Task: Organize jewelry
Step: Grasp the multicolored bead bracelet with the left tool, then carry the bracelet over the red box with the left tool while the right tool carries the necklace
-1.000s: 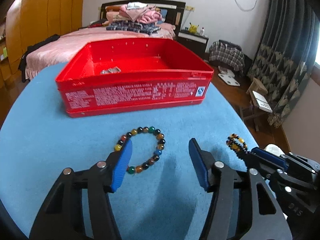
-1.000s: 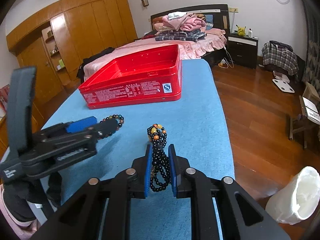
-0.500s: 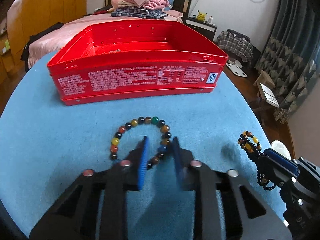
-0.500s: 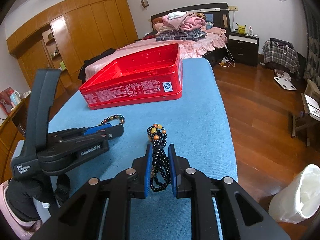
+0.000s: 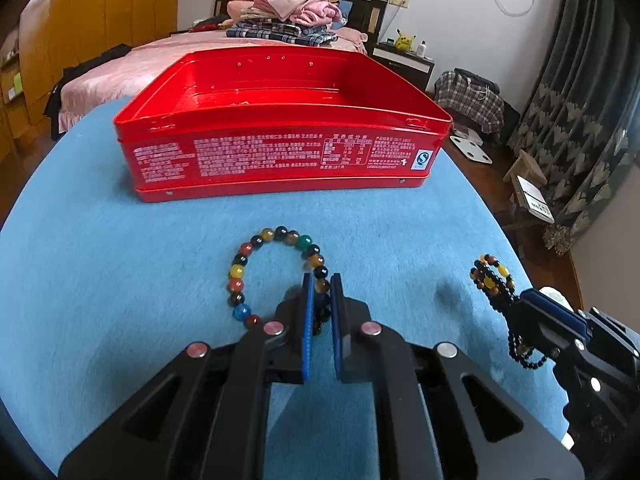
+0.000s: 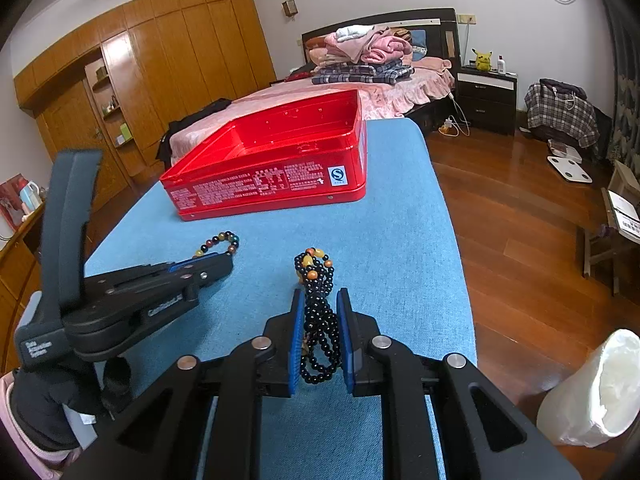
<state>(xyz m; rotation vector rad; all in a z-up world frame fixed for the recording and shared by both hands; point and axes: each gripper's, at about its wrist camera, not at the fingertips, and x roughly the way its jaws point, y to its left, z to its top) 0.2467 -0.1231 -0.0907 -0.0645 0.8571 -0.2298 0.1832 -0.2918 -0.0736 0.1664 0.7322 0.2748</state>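
Bracelet (image 5: pixel 276 276) pinched by just-closing left hand-held gripper (image 5: pixel 320 312); right hand-held gripper (image 6: pixel 320 332) clamps black bead strand (image 6: pixel 318 320). You lift straight, clear red tin (image 5: pixel 280 152) rim.

The tin (image 5: pixel 280 152) sits at the far end of the table (image 5: pixel 100 280), bracelet (image 5: pixel 248 268) in front of it, bead necklace (image 6: pixel 318 312) off to the bracelet's right.

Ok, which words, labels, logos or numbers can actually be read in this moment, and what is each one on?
"S" in a blue and white square mark: front wall of the red tin.
White print and a table across that same wall: too small to read.
Raised lettering on the left gripper body and its handle label: too blurred to read with certainty.
White label on the box by the stool: unreadable.
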